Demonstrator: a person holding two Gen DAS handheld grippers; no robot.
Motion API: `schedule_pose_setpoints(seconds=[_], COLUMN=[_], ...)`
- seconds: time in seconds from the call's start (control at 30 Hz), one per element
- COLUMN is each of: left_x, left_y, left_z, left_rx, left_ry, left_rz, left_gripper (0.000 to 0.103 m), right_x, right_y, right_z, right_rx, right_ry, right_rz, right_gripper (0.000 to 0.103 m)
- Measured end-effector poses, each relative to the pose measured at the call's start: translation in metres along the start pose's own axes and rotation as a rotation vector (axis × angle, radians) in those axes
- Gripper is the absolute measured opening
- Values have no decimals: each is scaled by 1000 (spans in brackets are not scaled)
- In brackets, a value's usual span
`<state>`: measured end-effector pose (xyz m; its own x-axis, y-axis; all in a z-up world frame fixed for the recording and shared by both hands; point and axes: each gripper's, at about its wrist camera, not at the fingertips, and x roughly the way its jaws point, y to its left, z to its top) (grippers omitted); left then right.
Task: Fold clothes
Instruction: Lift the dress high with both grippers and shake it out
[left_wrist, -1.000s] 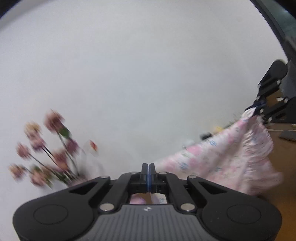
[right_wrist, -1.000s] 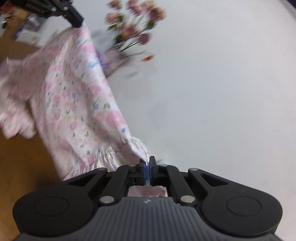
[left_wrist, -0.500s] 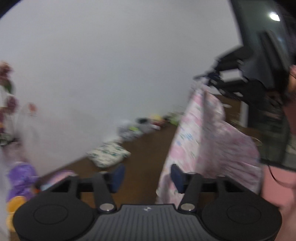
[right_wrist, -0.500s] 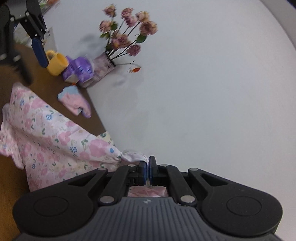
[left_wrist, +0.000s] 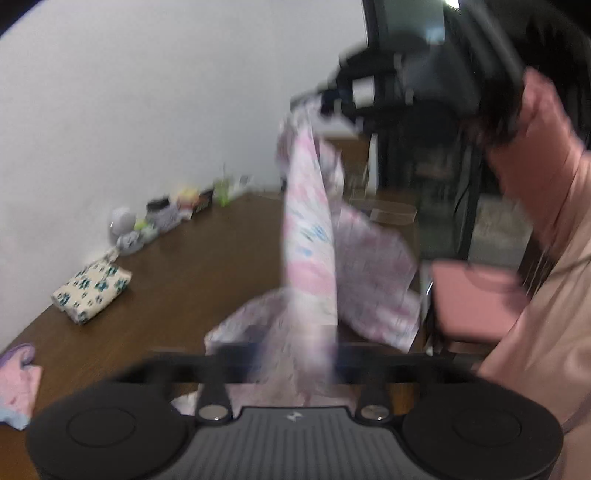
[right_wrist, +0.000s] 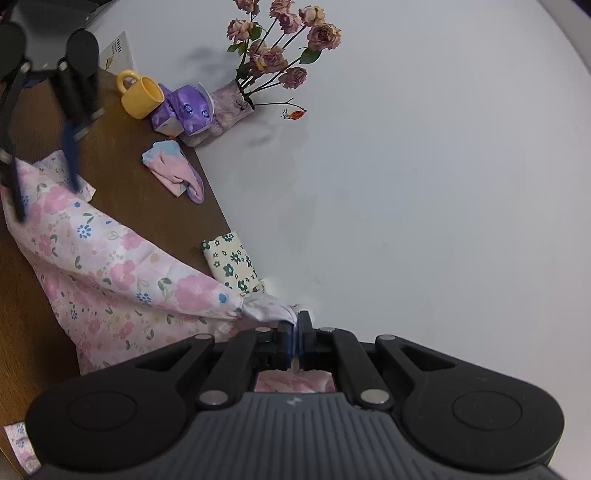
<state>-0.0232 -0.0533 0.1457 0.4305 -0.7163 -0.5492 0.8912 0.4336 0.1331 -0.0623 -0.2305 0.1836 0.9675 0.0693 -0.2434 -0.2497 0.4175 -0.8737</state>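
A pink floral garment (left_wrist: 310, 240) hangs over the wooden table (left_wrist: 184, 266) from my right gripper (left_wrist: 332, 103), high in the left wrist view. Its lower part sags onto the table. In the right wrist view my right gripper (right_wrist: 295, 332) is shut on a bunched white corner of the garment (right_wrist: 110, 266). My left gripper (left_wrist: 295, 358) is open and blurred, its fingers spread either side of the hanging cloth. From the right wrist view the left gripper (right_wrist: 44, 177) stands over the garment's far end, jaws apart, holding nothing.
Along the wall stand a yellow mug (right_wrist: 142, 94), a purple tissue pack (right_wrist: 184, 110) and a vase of dried roses (right_wrist: 273, 55). A pink sock (right_wrist: 173, 171) and a folded flower-print cloth (left_wrist: 92, 291) lie on the table. A person in a pink top (left_wrist: 535, 295) is at the right.
My left gripper has opened and let go of the garment, then swung round to face the hanging cloth. The right gripper kept its hold, and the garment's far end dropped to the table.
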Motion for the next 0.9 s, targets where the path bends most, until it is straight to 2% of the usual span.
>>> schedule_pose_setpoints(seconds=[0.07, 0.17, 0.3, 0.43, 0.67, 0.9], left_x=[9, 11, -1, -6, -7, 8], left_y=[-8, -18, -24, -7, 35, 124], left_z=[1, 9, 30, 60, 113, 172], left_rx=[21, 72, 210, 304, 446, 532], left_ry=[53, 82, 77, 69, 53, 86], left_rz=[75, 246, 490, 684, 944, 1171], left_gripper=[0, 0, 0, 0, 0, 0], right_x=[0, 3, 15, 31, 70, 136], right_y=[2, 5, 1, -13, -63, -125], right_z=[-2, -6, -9, -2, 34, 85], right_rx=[-7, -14, -8, 4, 21, 66], right_ry=[5, 20, 35, 17, -36, -81], right_rz=[7, 15, 8, -12, -109, -201], right_gripper=[2, 2, 2, 2, 2, 2])
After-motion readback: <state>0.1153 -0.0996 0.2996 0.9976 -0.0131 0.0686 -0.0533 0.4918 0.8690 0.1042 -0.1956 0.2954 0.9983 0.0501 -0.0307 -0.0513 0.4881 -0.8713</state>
